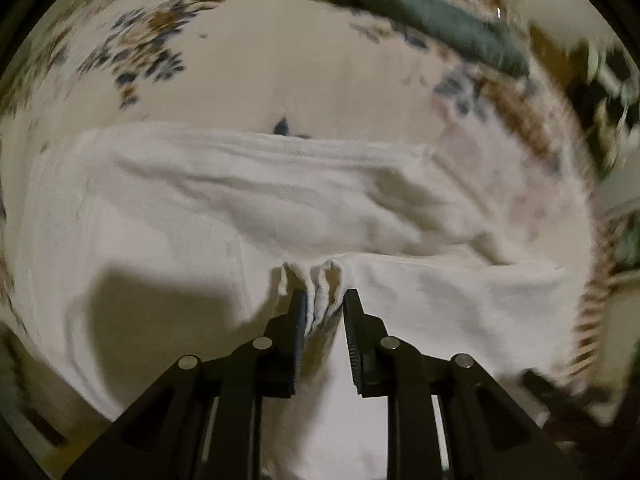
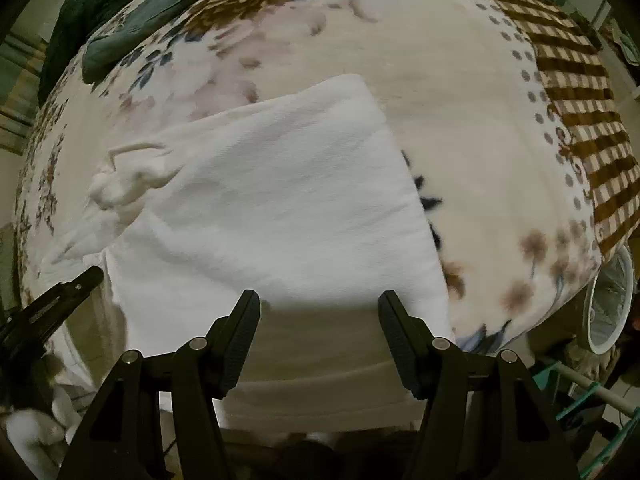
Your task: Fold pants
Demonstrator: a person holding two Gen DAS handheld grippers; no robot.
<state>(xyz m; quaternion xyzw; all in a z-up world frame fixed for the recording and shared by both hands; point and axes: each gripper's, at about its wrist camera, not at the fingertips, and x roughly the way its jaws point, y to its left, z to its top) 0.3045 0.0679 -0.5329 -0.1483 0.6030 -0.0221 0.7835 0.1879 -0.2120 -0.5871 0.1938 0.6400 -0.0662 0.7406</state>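
Observation:
White pants (image 1: 248, 200) lie spread on a floral blanket (image 1: 248, 64). My left gripper (image 1: 324, 300) is shut on a bunched edge of the pants and lifts it a little. In the right wrist view the pants (image 2: 280, 208) lie partly folded, with a gathered waistband and drawstring (image 2: 128, 176) at the left. My right gripper (image 2: 318, 304) is open and empty, just above the near edge of the pants. The left gripper (image 2: 72, 284) shows at the left edge of that view.
A dark green garment (image 1: 424, 20) lies at the far side of the blanket; it also shows in the right wrist view (image 2: 120, 32). A brown checked border (image 2: 580, 120) runs along the blanket's right edge. A white fan (image 2: 608, 304) stands beyond that edge.

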